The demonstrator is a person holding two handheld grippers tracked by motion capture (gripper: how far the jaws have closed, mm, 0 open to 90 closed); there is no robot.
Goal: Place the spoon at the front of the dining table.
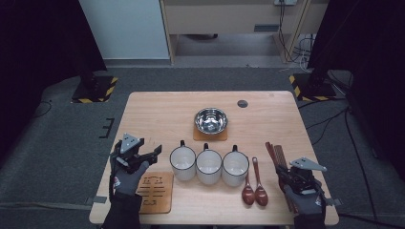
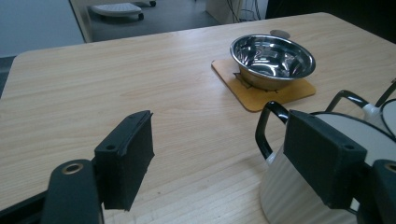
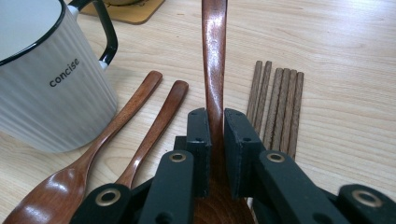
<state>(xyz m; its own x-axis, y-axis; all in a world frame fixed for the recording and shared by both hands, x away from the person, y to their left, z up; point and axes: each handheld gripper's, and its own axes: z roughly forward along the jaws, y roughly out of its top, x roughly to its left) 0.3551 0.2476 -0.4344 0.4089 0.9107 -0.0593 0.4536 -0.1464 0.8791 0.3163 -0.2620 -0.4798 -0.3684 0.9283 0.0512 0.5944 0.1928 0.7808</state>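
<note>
A dark brown wooden spoon is clamped by its handle in the right gripper, raised above the chopsticks, probably for carrying to a mug. The left gripper hovers, jaws wide and holding nothing, beside the left white ribbed mug.

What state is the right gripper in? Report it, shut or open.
Shut. In the right gripper view, the right gripper has its two black pads clamped against the handle of a wooden spoon that runs up between them.

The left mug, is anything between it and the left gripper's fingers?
Nothing visible. The left gripper is open beside the left mug; bare table lies between its fingers, and one finger is already close against the mug's side.
</note>
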